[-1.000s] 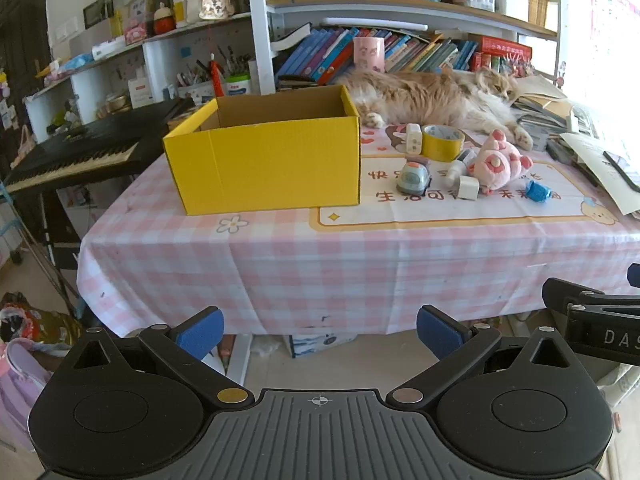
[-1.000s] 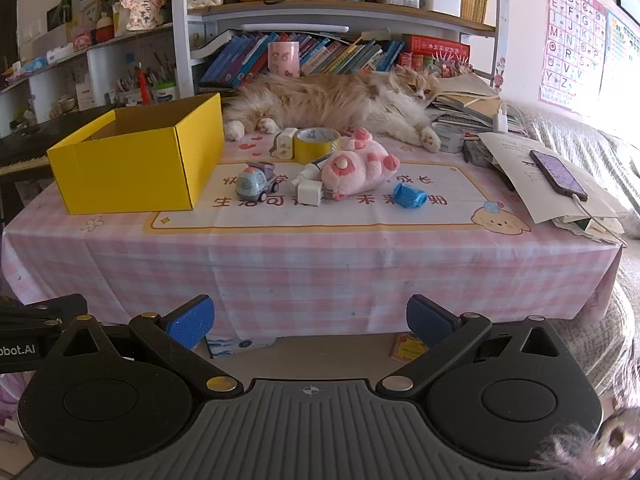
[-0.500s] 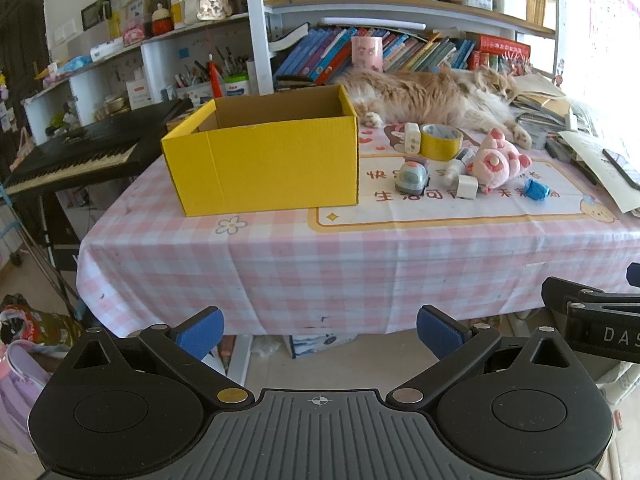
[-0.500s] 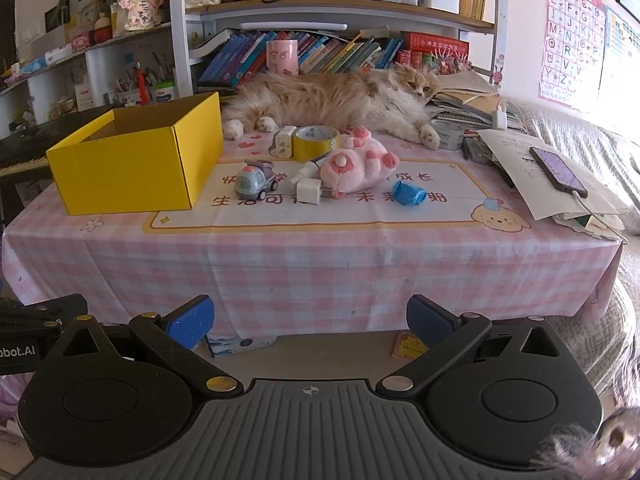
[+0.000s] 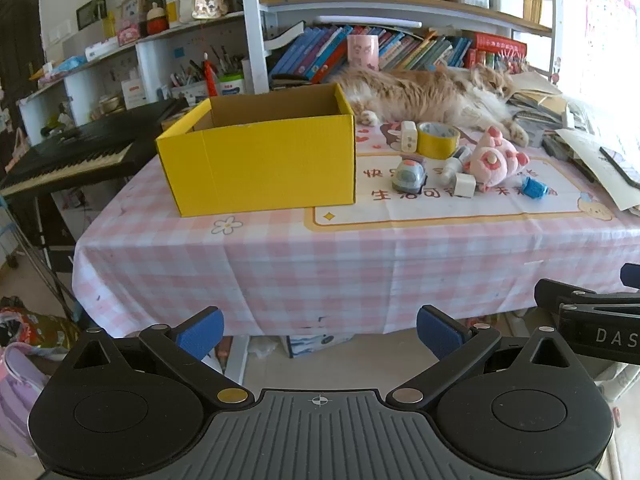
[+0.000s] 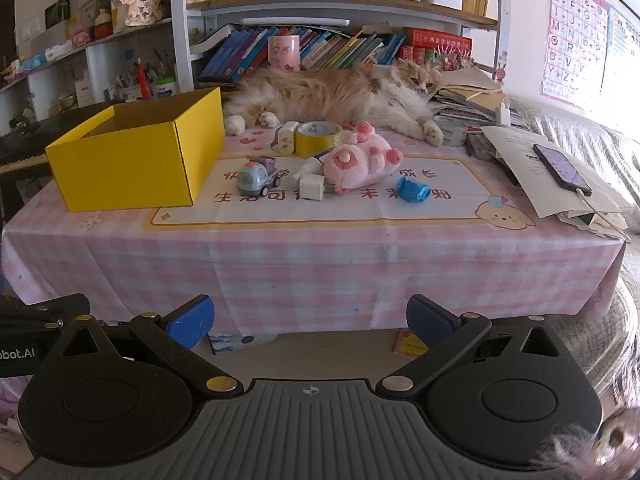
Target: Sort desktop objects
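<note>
Both the left tongs (image 5: 318, 330) and right tongs (image 6: 308, 318) hung wide apart, empty, short of the tabletop (image 6: 320, 240), where a yellow cardboard box (image 6: 136, 160) stood beside a toy car (image 6: 256, 178) and a pink plush pig (image 6: 360, 160).

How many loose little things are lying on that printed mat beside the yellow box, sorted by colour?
White: 3 (boxy white plug adapter, white tube, white rectangular block)
Blue: 2 (pale blue toy car, crumpled blue wrapper)
Yellow: 1 (yellow tape roll)
Pink: 1 (pink plush pig)
Total: 7
</note>
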Available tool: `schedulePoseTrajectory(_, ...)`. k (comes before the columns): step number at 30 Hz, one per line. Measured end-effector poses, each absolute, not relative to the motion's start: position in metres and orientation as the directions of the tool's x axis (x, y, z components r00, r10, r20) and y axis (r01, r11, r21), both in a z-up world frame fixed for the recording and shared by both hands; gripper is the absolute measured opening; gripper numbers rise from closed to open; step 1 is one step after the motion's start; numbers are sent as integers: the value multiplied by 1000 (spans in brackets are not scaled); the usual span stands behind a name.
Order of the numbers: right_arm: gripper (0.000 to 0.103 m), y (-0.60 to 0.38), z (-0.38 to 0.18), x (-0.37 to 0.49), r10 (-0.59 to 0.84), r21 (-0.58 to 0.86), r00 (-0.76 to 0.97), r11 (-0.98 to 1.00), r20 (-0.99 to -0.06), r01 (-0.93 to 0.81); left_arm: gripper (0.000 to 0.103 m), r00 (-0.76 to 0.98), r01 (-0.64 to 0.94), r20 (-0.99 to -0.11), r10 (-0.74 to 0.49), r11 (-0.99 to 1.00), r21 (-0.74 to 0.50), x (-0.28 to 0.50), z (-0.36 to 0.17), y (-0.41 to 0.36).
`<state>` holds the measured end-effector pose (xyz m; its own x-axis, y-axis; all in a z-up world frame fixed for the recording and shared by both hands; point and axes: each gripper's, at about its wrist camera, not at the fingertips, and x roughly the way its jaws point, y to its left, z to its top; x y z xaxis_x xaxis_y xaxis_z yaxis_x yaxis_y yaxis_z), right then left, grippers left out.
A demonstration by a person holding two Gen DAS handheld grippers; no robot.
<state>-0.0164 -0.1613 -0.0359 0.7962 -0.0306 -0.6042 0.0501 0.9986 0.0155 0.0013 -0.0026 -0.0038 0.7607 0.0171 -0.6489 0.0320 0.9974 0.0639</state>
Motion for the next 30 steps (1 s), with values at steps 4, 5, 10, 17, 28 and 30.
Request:
schedulePoseTrajectory(4, 103, -159, -36, -15, -30, 17, 791, 999, -611, 51, 103, 760, 32, -649, 19, 997, 67, 1, -4, -2)
schedulePoseTrajectory(5, 103, -160, -35, -14, -27, 19, 791, 999, -612, 49, 103, 760, 32, -650, 21, 997, 69, 2, -4, -2)
schedulePoseTrajectory(10, 103, -158, -35, -12, -17, 23, 789, 999, -614, 39, 103, 757, 39, -653, 13, 997, 66, 4, -6, 1)
schedulePoseTrajectory(17, 103, -156, -33, -11, -6, 21, 793, 999, -609, 24, 103, 758, 62, -652, -5, 996, 65, 5, -5, 2)
schedulePoseTrajectory(28, 103, -152, -31, -11, -5, 9, 800, 1000, -600, 13, 103, 759, 72, -651, -15, 996, 61, 6, -5, 3)
schedulePoseTrajectory(30, 103, -151, -31, -11, -5, 9, 799, 1000, -601, 13, 103, 759, 72, -651, -13, 995, 64, 7, -5, 3)
